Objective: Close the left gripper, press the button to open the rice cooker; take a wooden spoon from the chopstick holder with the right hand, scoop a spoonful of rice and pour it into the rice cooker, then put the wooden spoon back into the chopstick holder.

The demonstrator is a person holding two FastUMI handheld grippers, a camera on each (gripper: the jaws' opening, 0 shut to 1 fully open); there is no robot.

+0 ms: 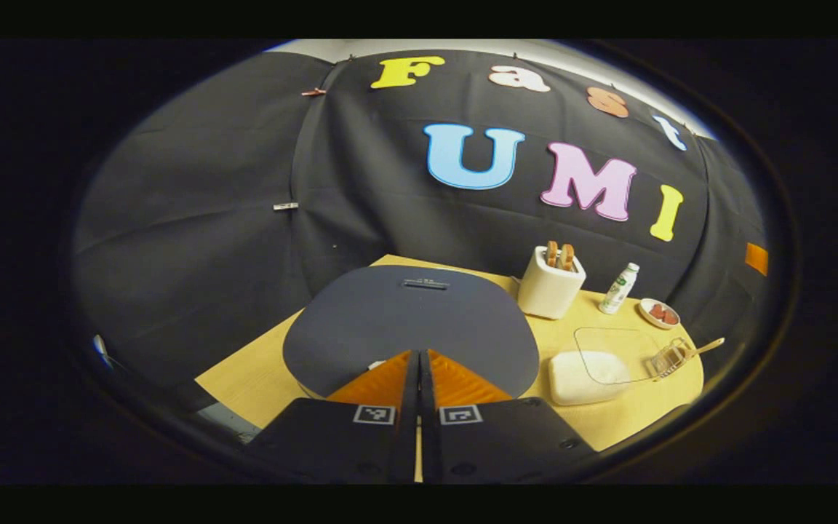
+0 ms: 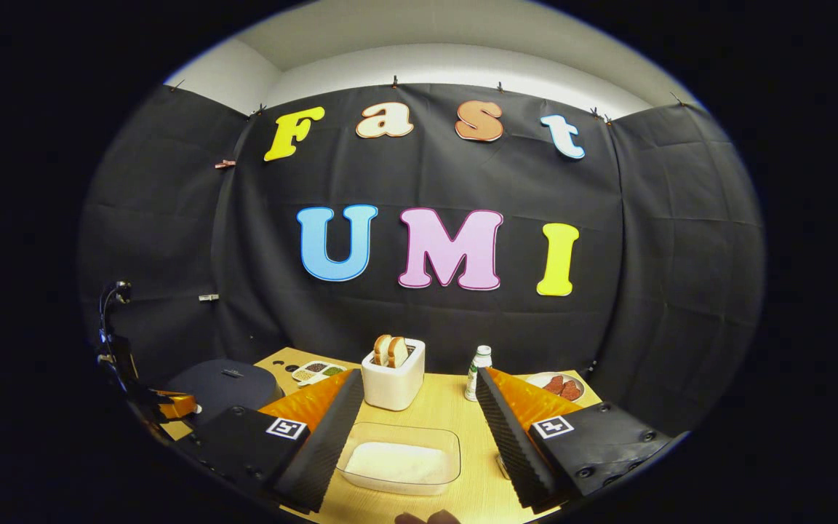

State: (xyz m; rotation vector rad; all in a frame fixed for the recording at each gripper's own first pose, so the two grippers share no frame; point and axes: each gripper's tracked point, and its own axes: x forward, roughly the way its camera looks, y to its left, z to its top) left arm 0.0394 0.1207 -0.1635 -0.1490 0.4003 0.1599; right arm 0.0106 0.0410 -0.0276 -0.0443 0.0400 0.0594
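Left claw [image 1: 419, 364]: fingers pressed together, over rice cooker [image 1: 412, 320] lid front.
Right claw [image 2: 413, 418]: spread wide, empty.
Press: straight down on the button, firmly.

One toaster [image 2: 392, 383], two toast slices [image 2: 390, 351], one bottle [image 2: 476, 372]

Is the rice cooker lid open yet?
No: in the left gripper view the rice cooker lid lies flat and shut, with the left gripper closed, fingers together, just in front of it.
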